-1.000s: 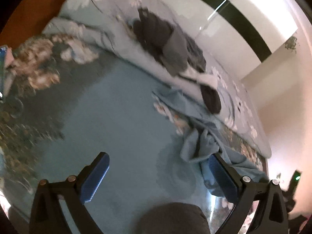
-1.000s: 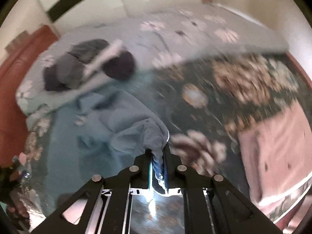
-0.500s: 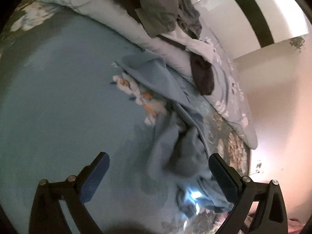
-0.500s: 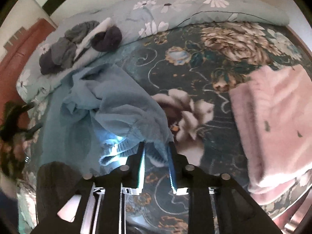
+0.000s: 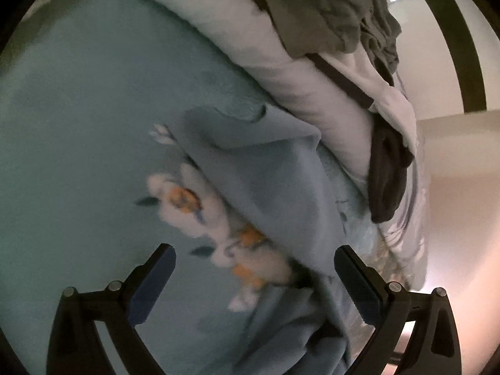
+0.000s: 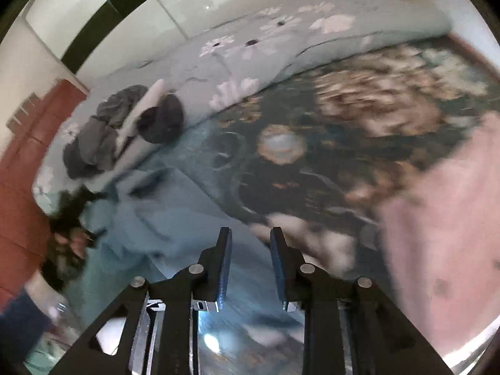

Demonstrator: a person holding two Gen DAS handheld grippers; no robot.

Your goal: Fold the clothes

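A crumpled light blue garment [image 5: 275, 193] lies on the teal floral bedsheet [image 5: 78, 131]. My left gripper [image 5: 254, 268] is open and empty, low over the garment's near edge. In the right wrist view the same garment [image 6: 162, 215] lies at the lower left on the bed. My right gripper [image 6: 250, 243] stands open with a gap between its jaws, empty, just above the garment's edge. The left gripper shows there as a dark blur [image 6: 67, 228] at the left.
A rolled pale floral duvet [image 6: 281, 40] runs along the far side of the bed. A heap of grey, white and dark clothes [image 6: 125, 128] lies on it, also in the left wrist view [image 5: 343, 25]. A folded pink garment [image 6: 443, 225] lies at the right.
My right gripper opened and let go of the blue garment. My left gripper moved closer and lower over the garment, staying open.
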